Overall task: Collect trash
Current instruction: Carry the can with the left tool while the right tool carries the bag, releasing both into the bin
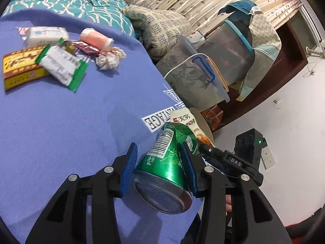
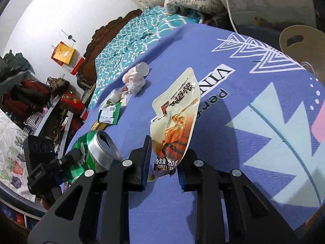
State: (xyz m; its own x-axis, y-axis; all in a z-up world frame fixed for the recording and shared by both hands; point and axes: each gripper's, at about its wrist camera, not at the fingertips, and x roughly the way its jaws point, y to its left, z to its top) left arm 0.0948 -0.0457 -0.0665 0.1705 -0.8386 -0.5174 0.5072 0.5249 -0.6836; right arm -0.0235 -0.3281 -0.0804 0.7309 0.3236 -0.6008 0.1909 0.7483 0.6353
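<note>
Left claw (image 1: 160, 170) pinches green can (image 1: 168, 154), right claw (image 2: 164, 162) snack pouch (image 2: 176, 113), over purple blanket (image 1: 61, 122).

Two close wrist views, shared bedspread (image 1: 61, 122)

Left gripper (image 1: 160, 168) clamping a crushed green can (image 1: 168, 162) between blue pads, tilting downward. Right gripper (image 2: 162, 168) pinching the lower edge of a snack pouch (image 2: 176, 118), angling downward. Possibly a fingertip showing behind the left gripper's frame.
</note>
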